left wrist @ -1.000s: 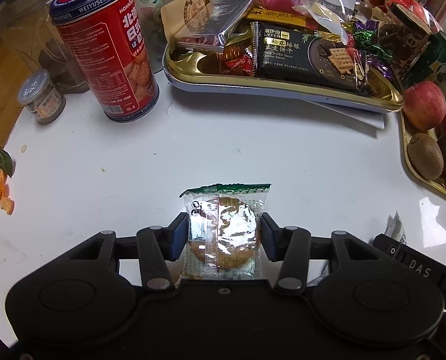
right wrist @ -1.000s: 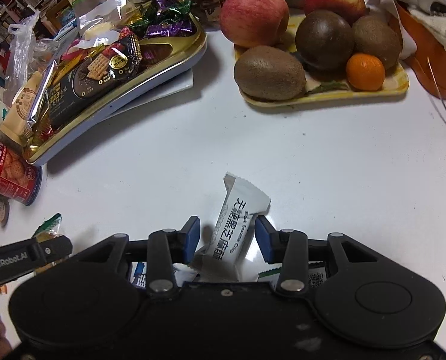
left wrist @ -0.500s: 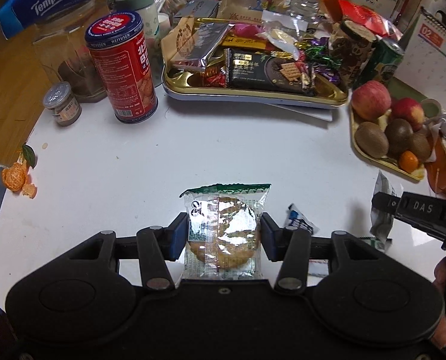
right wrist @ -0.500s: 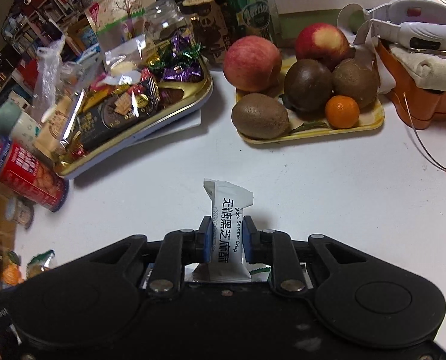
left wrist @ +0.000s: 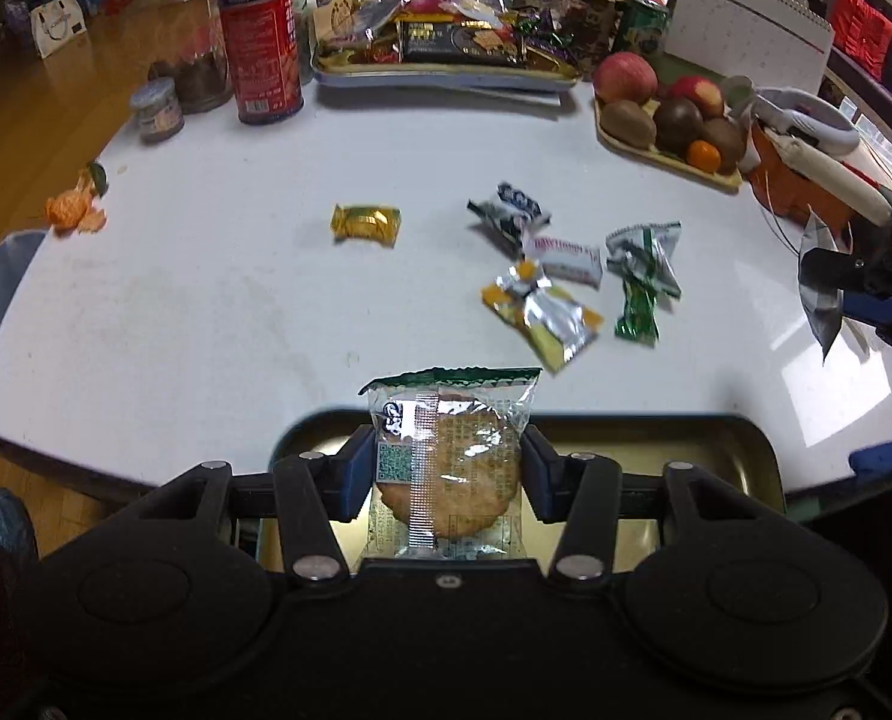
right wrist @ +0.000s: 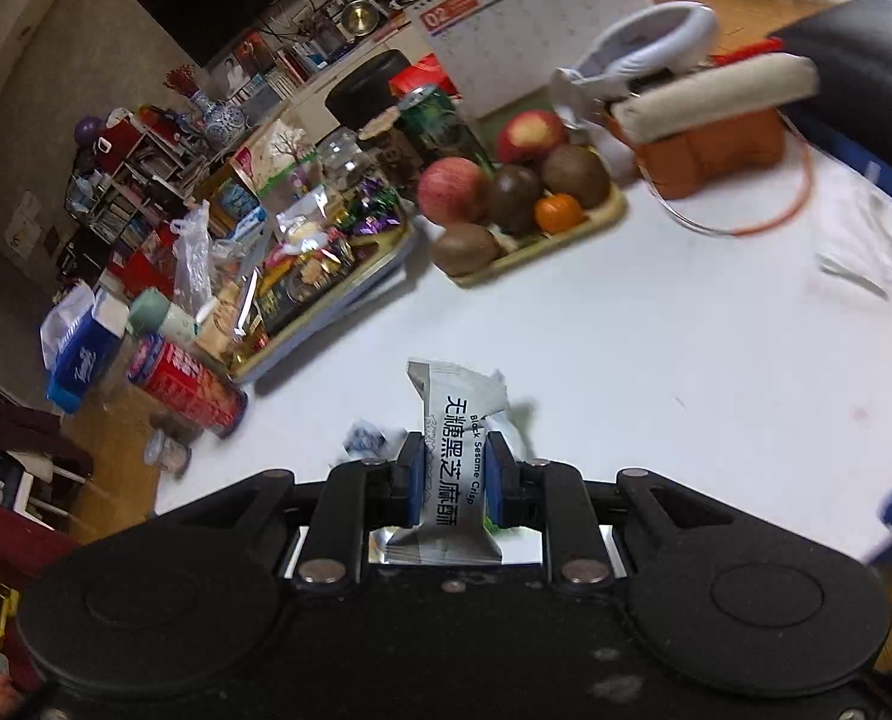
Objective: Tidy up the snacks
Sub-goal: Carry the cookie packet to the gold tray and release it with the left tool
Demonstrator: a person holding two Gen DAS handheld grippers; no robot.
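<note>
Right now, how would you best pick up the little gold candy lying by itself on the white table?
Probably by its fat middle. The gold candy lies flat and alone on the white table, long side running left to right, with twisted, floppy ends. So come straight down from above and pinch its front and back sides. Nothing sits close enough to get in the way.

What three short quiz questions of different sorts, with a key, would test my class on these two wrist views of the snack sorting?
1. True or false: the left gripper is empty.
2. What words are on the packet in the right gripper?
3. Which container lies directly beneath the cookie packet: A fruit tray, B gold tin, C red can?

Key: 1 false; 2 Black Sesame Crisp, on the sesame crisp packet; 3 B.
</note>
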